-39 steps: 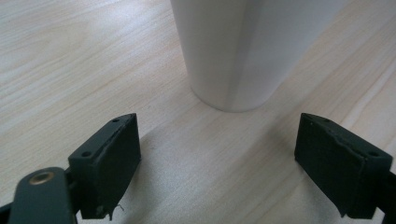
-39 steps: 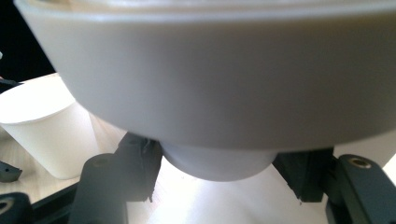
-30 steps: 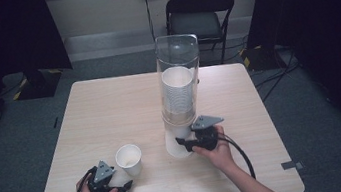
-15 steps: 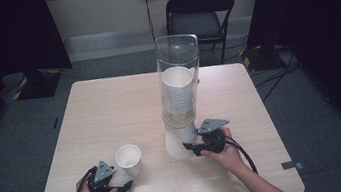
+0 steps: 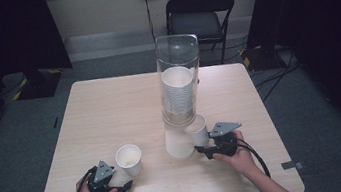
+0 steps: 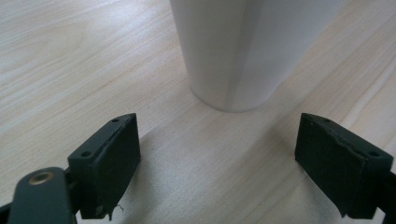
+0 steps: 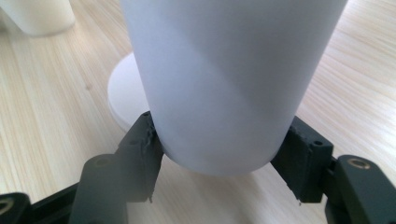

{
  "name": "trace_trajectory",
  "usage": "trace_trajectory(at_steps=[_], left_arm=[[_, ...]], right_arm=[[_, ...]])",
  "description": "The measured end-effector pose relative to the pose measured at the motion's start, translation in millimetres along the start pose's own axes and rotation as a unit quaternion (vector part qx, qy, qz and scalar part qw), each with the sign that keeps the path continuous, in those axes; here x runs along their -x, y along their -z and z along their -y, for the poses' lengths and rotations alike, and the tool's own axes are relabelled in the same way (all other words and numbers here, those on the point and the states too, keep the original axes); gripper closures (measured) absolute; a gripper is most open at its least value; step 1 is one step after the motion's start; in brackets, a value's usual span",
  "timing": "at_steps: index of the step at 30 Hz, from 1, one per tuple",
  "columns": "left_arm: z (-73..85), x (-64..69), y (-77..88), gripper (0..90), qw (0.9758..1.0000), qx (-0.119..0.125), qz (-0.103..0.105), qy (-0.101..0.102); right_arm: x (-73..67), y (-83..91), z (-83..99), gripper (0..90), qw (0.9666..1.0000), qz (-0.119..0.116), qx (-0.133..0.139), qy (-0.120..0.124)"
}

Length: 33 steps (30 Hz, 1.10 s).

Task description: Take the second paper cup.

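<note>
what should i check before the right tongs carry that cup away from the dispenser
1. Right tongs clamped on the held cup: ok.
2. Held cup free of the dispenser outlet: cannot tell, it sits right beside the base.
3. Held cup upright: not ok, looks tilted.
4. Left tongs open, off the standing cup: ok.
5. Bare table to set it down: ok.

Both my grippers low at the table's near edge.

My left gripper [image 5: 121,189] rests near the front left corner, its jaws spread wide with nothing between them. My right gripper [image 5: 201,149] sits right of the middle, jaws pressed on both sides of a white cup [image 7: 224,88], my hand [image 5: 235,155] behind it.
</note>
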<state>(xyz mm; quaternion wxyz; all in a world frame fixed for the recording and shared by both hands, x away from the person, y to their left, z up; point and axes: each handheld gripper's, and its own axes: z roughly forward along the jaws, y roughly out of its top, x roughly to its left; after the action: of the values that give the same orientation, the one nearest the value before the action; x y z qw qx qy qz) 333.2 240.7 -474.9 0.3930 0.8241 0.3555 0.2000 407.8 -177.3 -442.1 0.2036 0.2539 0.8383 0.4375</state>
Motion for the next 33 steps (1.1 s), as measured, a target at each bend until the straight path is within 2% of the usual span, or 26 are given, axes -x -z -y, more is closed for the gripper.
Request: trace_trajectory(at_steps=[2, 4, 5, 6, 7, 8, 9, 10, 11, 12, 15, 16, 17, 18, 19, 20, 21, 22, 23, 25, 26, 28, 29, 31, 32, 33], left_arm=[[1.2, 0.7, 1.8, 15.5, 1.0000, 0.000, 0.003, 0.000], [1.6, 6.6, 6.0, 15.7, 0.9997, -0.003, 0.025, 0.009], [1.3, 9.7, 7.4, 16.0, 0.9993, -0.004, 0.036, 0.006], [1.3, 9.7, 7.4, 16.1, 0.9993, -0.004, 0.036, 0.006], [0.3, 17.9, 8.8, 16.1, 0.9988, -0.004, 0.049, 0.000], [0.3, 17.9, 8.8, 16.1, 0.9988, -0.004, 0.049, 0.000], [-3.0, 26.2, 9.9, 16.3, 0.9983, -0.009, 0.056, -0.013], [-3.0, 26.2, 9.9, 16.3, 0.9983, -0.009, 0.056, -0.013], [-6.4, 36.7, 10.5, 17.0, 0.9971, 0.000, 0.076, -0.005], [-6.7, 40.9, 10.9, 17.6, 0.9961, 0.000, 0.088, -0.002], [-7.6, 61.2, 12.0, 17.8, 0.9929, -0.008, 0.115, -0.030], [-7.6, 61.2, 12.0, 18.2, 0.9929, -0.008, 0.115, -0.030], [-9.3, 73.1, 12.8, 18.5, 0.9904, -0.012, 0.132, -0.041], [-9.3, 73.1, 12.8, 18.8, 0.9904, -0.012, 0.132, -0.041], [-13.3, 81.6, 12.8, 20.0, 0.9884, -0.011, 0.143, -0.048], [-13.3, 81.6, 12.8, 21.1, 0.9884, -0.011, 0.143, -0.048], [-21.0, 89.9, 11.3, 21.3, 0.9868, -0.005, 0.153, -0.054], [-21.0, 89.9, 11.3, 21.4, 0.9868, -0.005, 0.153, -0.054], [-32.1, 98.2, 8.6, 21.6, 0.9849, 0.004, 0.164, -0.057], [-41.3, 102.7, 5.8, 22.4, 0.9837, 0.006, 0.168, -0.064], [-47.3, 105.9, 3.1, 22.4, 0.9830, 0.010, 0.173, -0.059], [-50.9, 107.1, 1.5, 22.6, 0.9827, 0.012, 0.175, -0.058], [-60.2, 109.0, -2.3, 22.6, 0.9827, 0.018, 0.177, -0.051], [-70.4, 109.2, -6.0, 22.6, 0.9833, 0.022, 0.174, -0.049], [-70.4, 109.2, -6.0, 22.9, 0.9833, 0.022, 0.174, -0.049], [-79.4, 110.2, -10.1, 23.5, 0.9836, 0.027, 0.174, -0.041]], right_arm=[[-0.6, 4.6, 5.5, 37.7, 1.0000, 0.002, -0.002, 0.007], [-0.9, 7.7, 7.1, 37.7, 1.0000, 0.000, 0.003, 0.005], [-1.3, 10.2, 7.0, 37.7, 0.9999, 0.000, 0.009, 0.004], [-1.8, 12.0, 6.7, 37.7, 0.9999, 0.001, 0.014, 0.002], [-2.4, 13.3, 6.5, 37.7, 0.9999, 0.000, 0.017, 0.002], [-2.4, 13.3, 6.5, 37.7, 0.9999, 0.000, 0.017, 0.002], [-3.8, 14.6, 7.1, 37.7, 0.9998, 0.000, 0.019, 0.007], [-3.8, 14.6, 7.1, 37.7, 0.9998, 0.000, 0.019, 0.007], [-5.1, 15.5, 8.2, 37.7, 0.9998, -0.001, 0.017, 0.011], [-5.4, 16.0, 9.0, 37.7, 0.9997, -0.002, 0.018, 0.013], [-5.9, 18.6, 11.3, 37.7, 0.9997, -0.004, 0.020, 0.015], [-5.7, 19.9, 12.2, 37.7, 0.9996, -0.005, 0.022, 0.014], [-5.6, 21.1, 13.5, 37.7, 0.9996, -0.007, 0.025, 0.013], [-5.6, 21.1, 13.5, 37.7, 0.9996, -0.007, 0.025, 0.013], [-4.7, 23.3, 16.7, 37.7, 0.9996, -0.008, 0.023, 0.013], [-4.7, 23.3, 16.7, 37.7, 0.9996, -0.008, 0.023, 0.013], [-4.2, 25.0, 19.5, 37.7, 0.9996, -0.008, 0.025, 0.012], [-4.2, 25.6, 20.0, 37.6, 0.9995, -0.009, 0.026, 0.014], [-5.6, 27.2, 20.0, 37.7, 0.9994, -0.007, 0.027, 0.018], [-8.3, 28.9, 19.6, 37.6, 0.9992, -0.008, 0.030, 0.025], [-10.0, 29.5, 19.6, 37.6, 0.9990, -0.009, 0.030, 0.031], [-11.6, 29.4, 19.5, 37.6, 0.9988, -0.008, 0.027, 0.039], [-13.9, 28.2, 20.6, 37.6, 0.9986, -0.013, 0.023, 0.045], [-15.5, 27.9, 21.8, 37.6, 0.9985, -0.013, 0.020, 0.049], [-15.5, 27.9, 21.8, 37.6, 0.9985, -0.013, 0.020, 0.049], [-17.1, 28.4, 23.1, 37.6, 0.9981, -0.016, 0.019, 0.056]])
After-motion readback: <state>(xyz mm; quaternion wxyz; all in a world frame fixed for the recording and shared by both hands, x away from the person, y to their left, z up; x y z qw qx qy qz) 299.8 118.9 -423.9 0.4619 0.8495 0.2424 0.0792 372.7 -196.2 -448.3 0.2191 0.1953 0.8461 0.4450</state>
